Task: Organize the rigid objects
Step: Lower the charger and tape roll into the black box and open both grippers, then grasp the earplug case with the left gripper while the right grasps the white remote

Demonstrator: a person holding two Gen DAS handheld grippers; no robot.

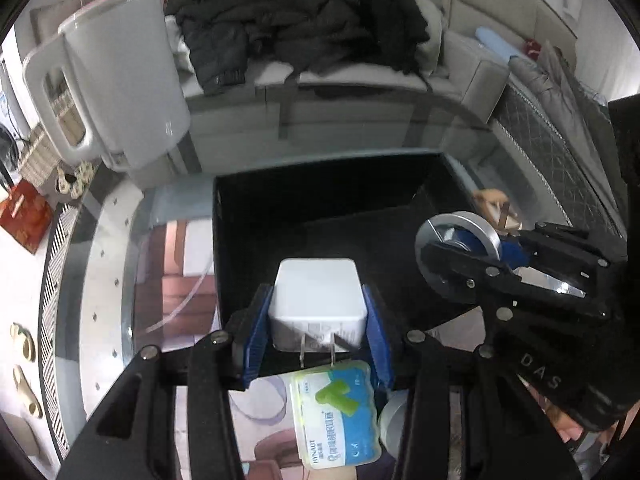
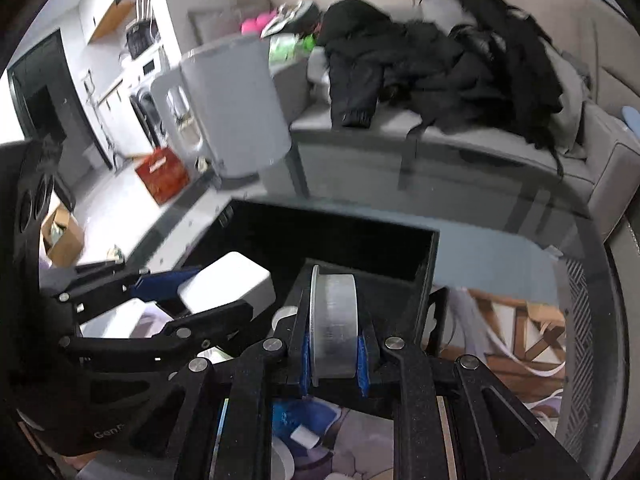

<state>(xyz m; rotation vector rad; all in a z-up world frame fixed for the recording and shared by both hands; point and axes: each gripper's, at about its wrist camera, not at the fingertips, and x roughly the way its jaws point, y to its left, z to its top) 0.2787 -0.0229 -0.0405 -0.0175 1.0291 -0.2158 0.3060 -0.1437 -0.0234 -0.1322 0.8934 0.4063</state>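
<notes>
- Even, cool indoor light; no hard shadows.
- Glass tabletop (image 1: pixel 168 216) carries pale sheen and reflections.
- Black box (image 1: pixel 320 216) interior reads nearly featureless.
- Kettle (image 2: pixel 236 108) and dark coats (image 2: pixel 440 68) smeared by motion blur.
- Strong fisheye bending, black vignette at corners.

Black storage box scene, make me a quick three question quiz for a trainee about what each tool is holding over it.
1. True or false: the left tool is shut on the white square plug-in charger.
2. What does the right tool hold? A) a red cardboard box B) a round silver metal tin C) a white kettle
3. Fill in: both held things hang over the open black rectangular storage box, which sits on a ____ tabletop.

Key:
1. True; its blue pads grip the charger's sides, prongs pointing back at the camera.
2. B; the round silver metal tin is pinched on edge between the pads.
3. Glass; the glass tabletop shows reflections.
</notes>
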